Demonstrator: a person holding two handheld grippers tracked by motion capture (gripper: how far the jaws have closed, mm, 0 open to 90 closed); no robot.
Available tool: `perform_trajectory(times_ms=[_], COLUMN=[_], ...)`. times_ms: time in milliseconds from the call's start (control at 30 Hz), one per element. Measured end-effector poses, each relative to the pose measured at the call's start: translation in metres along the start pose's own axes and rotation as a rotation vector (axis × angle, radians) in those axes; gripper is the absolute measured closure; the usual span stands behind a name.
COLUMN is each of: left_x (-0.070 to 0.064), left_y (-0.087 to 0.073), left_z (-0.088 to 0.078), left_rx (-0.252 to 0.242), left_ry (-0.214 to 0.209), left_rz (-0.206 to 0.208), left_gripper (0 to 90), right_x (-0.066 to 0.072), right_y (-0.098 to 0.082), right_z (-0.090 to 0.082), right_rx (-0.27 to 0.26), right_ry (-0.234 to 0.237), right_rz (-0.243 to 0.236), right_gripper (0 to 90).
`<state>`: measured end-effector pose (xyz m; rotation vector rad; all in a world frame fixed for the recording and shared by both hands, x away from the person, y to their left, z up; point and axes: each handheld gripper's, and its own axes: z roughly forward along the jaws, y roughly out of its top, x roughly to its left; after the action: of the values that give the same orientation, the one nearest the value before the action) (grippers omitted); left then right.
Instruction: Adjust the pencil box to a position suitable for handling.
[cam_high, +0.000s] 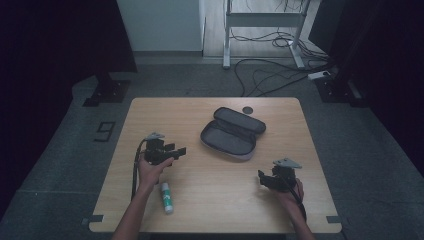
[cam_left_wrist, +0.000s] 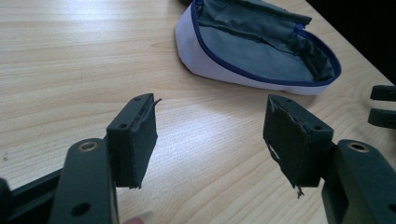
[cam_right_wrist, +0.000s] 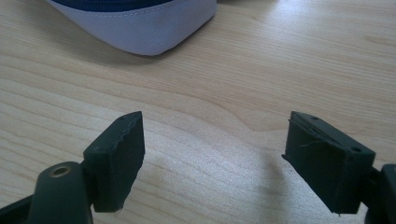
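High view: the open pouch (cam_high: 233, 133) lies mid-surface (cam_high: 210, 200), between the left hand-held gripper (cam_high: 181, 150) and the right hand-held gripper (cam_high: 260, 177) (a glue stick (cam_high: 166, 198) lies near the left forearm). Left gripper view: jaws spread, empty, pouch (cam_left_wrist: 257, 46) ahead. Right gripper view: jaws spread, empty, pouch (cam_right_wrist: 144, 28) beyond.

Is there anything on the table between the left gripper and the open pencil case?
Nothing visible. The left gripper has its jaws open and empty, and bare table runs from it to the pencil case. The glue stick lies nearer the person, beside the forearm, off that path.
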<state>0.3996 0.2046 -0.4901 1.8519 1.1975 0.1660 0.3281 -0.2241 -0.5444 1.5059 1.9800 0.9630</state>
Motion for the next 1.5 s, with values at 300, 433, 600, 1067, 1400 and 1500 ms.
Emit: perform_trajectory(times_ms=[300,433,600,1067,1400,1500], left_x=[-0.007,-0.012,-0.013,-0.009,-0.009,-0.007], left_y=[0.012,0.018,0.022,0.026,0.026,0.025], left_z=[0.012,0.02,0.031,0.052,0.06,0.063], left_rx=[-0.001,0.009,0.02,0.034,0.039,0.044], left_ry=[0.017,0.024,0.025,0.041,0.048,0.055], left_rz=[0.016,0.028,0.023,-0.003,-0.005,-0.011], left_gripper=[36.5,36.5,36.9,37.2,37.3,37.3], right_x=[-0.001,-0.001,0.0,0.003,0.005,0.007], right_y=[0.001,0.003,0.002,0.0,-0.001,-0.001], right_z=[-0.001,-0.003,-0.002,-0.001,0.0,0.001], right_rx=[-0.011,-0.016,-0.012,-0.007,0.005,0.012], right_ry=[0.012,0.01,0.015,0.02,0.023,0.024], right_rz=[0.012,0.018,0.012,-0.002,-0.009,-0.015], right_gripper=[20.4,20.4,20.5,21.7,21.8,21.8])
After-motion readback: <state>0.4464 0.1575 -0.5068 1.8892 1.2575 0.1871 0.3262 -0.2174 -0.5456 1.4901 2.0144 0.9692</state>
